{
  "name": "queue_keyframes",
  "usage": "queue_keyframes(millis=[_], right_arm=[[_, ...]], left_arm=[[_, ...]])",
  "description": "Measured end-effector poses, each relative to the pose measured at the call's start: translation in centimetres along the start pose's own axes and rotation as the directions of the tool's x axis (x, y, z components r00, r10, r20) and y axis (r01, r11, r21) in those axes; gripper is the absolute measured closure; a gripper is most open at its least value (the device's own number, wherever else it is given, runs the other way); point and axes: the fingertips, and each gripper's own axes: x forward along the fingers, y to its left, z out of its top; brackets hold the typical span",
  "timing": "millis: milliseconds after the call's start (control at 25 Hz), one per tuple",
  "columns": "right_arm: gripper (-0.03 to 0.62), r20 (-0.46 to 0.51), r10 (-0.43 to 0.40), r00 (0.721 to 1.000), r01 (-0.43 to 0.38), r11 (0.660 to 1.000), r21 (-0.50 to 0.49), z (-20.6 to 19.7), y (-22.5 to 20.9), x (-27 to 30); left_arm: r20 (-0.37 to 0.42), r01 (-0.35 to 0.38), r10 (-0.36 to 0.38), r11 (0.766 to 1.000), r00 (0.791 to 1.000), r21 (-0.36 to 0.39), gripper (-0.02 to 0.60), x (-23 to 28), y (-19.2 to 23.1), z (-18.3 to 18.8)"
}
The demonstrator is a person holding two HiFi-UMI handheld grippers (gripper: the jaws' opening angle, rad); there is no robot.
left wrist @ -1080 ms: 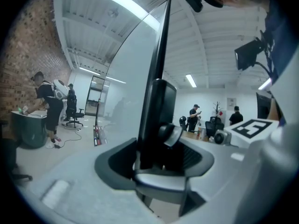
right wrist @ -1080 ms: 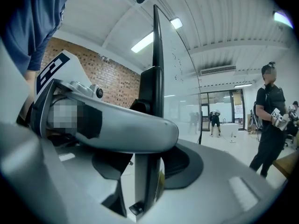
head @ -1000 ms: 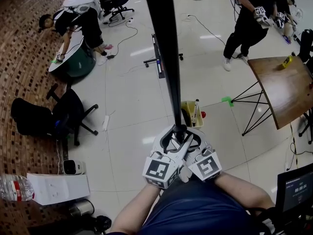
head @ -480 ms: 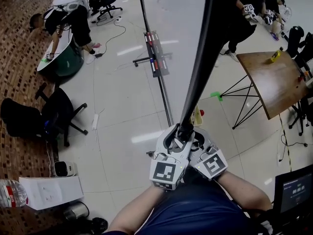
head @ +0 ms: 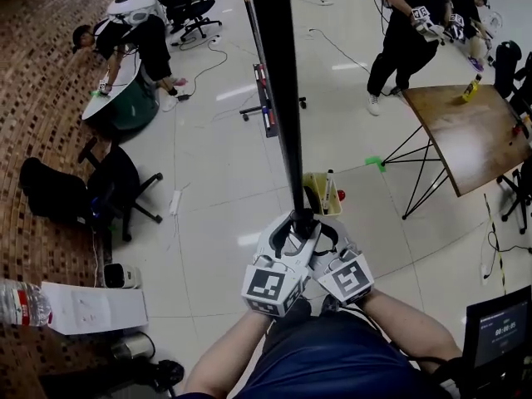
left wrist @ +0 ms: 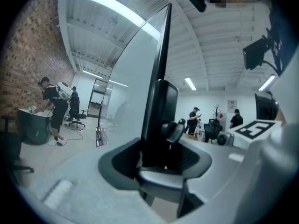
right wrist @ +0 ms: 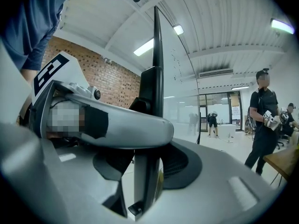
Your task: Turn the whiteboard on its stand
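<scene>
In the head view the whiteboard [head: 278, 73] shows edge-on, as a black frame strip that runs from the top of the picture down to my hands. Its stand's foot and marker tray [head: 264, 98] lie on the floor behind it. My left gripper [head: 291, 224] and right gripper [head: 321, 228] sit side by side, both clamped on the frame's near end. In the left gripper view the pale board face [left wrist: 133, 87] rises left of the black frame [left wrist: 160, 106], which sits between the jaws of the left gripper [left wrist: 159, 160]. The right gripper [right wrist: 145, 169] grips the same frame [right wrist: 154, 78].
A yellow bin [head: 320, 191] with bottles stands on the floor just past the grippers. A wooden folding table [head: 470, 135] is at the right and a black office chair [head: 116, 189] at the left. People stand at the back left and back right. A monitor [head: 499, 331] is near my right elbow.
Half a second ago the board leaned to the right with its white face showing; now it stands edge-on again, as it did a second ago. Both grippers have stayed on the frame.
</scene>
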Motion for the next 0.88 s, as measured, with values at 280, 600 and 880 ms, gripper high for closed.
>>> queue_keyframes(millis=[280,600,880], right_arm=[[0.427,0.026,0.023,0.999,-0.023,1.000,0.003,0.0,2.2,-2.6],[0.430,0.020,0.032,0.999,-0.033,0.999,0.009,-0.6,4.8,-5.9],[0.430,0.010,0.005,1.000,-0.005,1.000,0.001,-0.9,6.2,-10.3]], left_arm=[[0.012,-0.038,0.038,0.999,0.999,0.009,0.371,-2.3,-2.1,-1.0],[0.005,-0.069,0.069,0.998,0.998,0.010,0.371,-5.4,-4.6,-2.3],[0.046,-0.026,0.025,1.000,0.999,0.013,0.370,-7.1,-8.9,-3.7]])
